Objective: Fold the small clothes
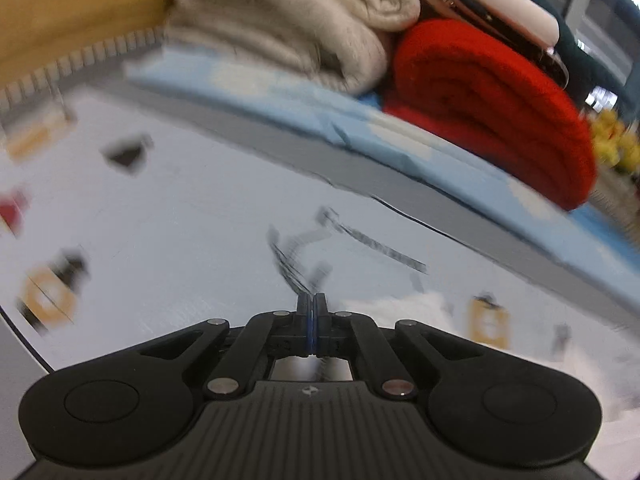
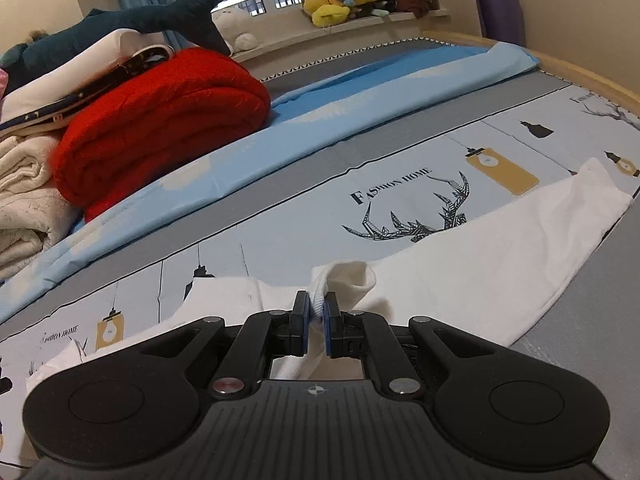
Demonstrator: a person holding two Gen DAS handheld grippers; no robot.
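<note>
The right gripper (image 2: 315, 312) pinches a bunched edge of the white cotton garment (image 2: 460, 276), which lies spread on the printed pale-blue bed sheet (image 2: 400, 196). The left gripper (image 1: 311, 312) has its fingers pressed together, apparently empty. Folding seems mid-step; next, the left likely needs another edge.

My left black two-finger gripper (image 1: 314, 300) points downward at a slant, its blue-lined pads pressed flat together with nothing between them. My right black two-finger gripper (image 2: 316, 304) also tilts downward, its jaws nearly closed and pinching a ribbed hem of the white cotton garment (image 2: 460, 264) between the pads.
</note>
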